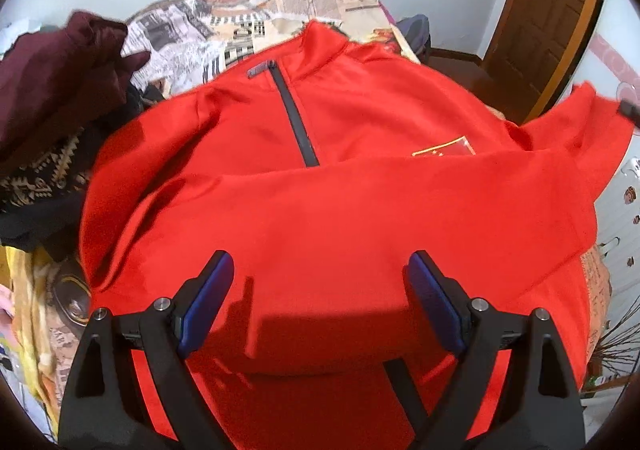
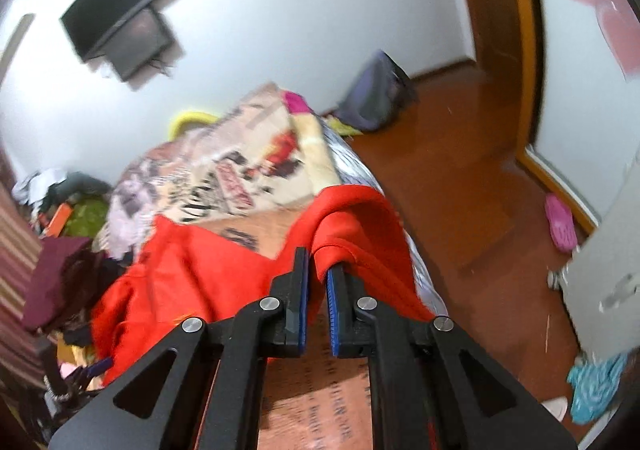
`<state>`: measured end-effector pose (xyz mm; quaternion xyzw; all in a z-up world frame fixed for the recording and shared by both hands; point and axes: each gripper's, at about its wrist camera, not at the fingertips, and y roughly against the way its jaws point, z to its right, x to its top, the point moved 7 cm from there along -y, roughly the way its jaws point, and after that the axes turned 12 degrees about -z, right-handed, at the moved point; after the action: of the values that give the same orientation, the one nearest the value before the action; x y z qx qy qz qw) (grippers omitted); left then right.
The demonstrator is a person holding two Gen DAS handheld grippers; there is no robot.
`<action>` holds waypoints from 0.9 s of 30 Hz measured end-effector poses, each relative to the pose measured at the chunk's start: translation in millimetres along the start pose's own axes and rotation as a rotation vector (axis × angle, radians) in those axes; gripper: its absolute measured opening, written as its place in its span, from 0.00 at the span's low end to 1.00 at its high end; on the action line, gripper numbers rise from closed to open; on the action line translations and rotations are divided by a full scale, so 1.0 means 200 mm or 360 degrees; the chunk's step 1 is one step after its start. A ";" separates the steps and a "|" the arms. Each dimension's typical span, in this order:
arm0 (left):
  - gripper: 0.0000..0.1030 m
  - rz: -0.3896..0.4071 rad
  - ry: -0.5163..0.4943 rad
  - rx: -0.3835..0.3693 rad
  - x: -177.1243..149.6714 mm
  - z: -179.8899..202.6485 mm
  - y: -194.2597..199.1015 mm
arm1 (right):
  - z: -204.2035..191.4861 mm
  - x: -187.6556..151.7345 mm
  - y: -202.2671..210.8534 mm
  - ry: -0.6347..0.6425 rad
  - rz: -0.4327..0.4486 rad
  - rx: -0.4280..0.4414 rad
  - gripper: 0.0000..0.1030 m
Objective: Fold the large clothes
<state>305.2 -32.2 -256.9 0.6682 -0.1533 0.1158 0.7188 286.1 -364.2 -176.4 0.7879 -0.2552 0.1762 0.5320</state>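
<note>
A red zip-neck top (image 1: 320, 186) lies front up on the bed, collar at the far end, with one sleeve folded across its chest below the black zipper (image 1: 296, 118). My left gripper (image 1: 320, 270) is open and empty just above the top's lower half. My right gripper (image 2: 318, 270) is shut on the red sleeve's cuff (image 2: 344, 234) and holds it lifted at the bed's right edge. It shows as a dark tip at the far right of the left wrist view (image 1: 629, 109).
A patterned bedspread (image 1: 240, 26) covers the bed. A maroon garment (image 1: 60, 74) and dark patterned clothes (image 1: 40, 178) are piled on the left. A wooden door (image 1: 540, 10) and brown floor (image 2: 460, 178) lie to the right. A TV (image 2: 120, 10) hangs on the wall.
</note>
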 end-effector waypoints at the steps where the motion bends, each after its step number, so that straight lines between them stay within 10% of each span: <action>1: 0.87 0.0014 -0.0004 0.0004 0.00 0.00 0.02 | -0.05 0.01 0.01 0.0031 0.0020 0.0009 0.07; 10: 0.87 0.0173 0.0006 0.0003 0.00 -0.05 0.26 | -0.49 -0.07 0.11 0.0351 0.0120 0.0158 0.07; 27: 0.87 0.0200 -0.0011 0.0015 -0.10 -0.11 0.31 | -0.78 -0.62 -0.51 0.0585 -0.0528 0.0208 0.07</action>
<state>265.5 -4.9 -208.0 0.6611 -0.1969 0.1591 0.7063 245.9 -161.1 -263.0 0.8064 -0.0098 0.2429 0.5391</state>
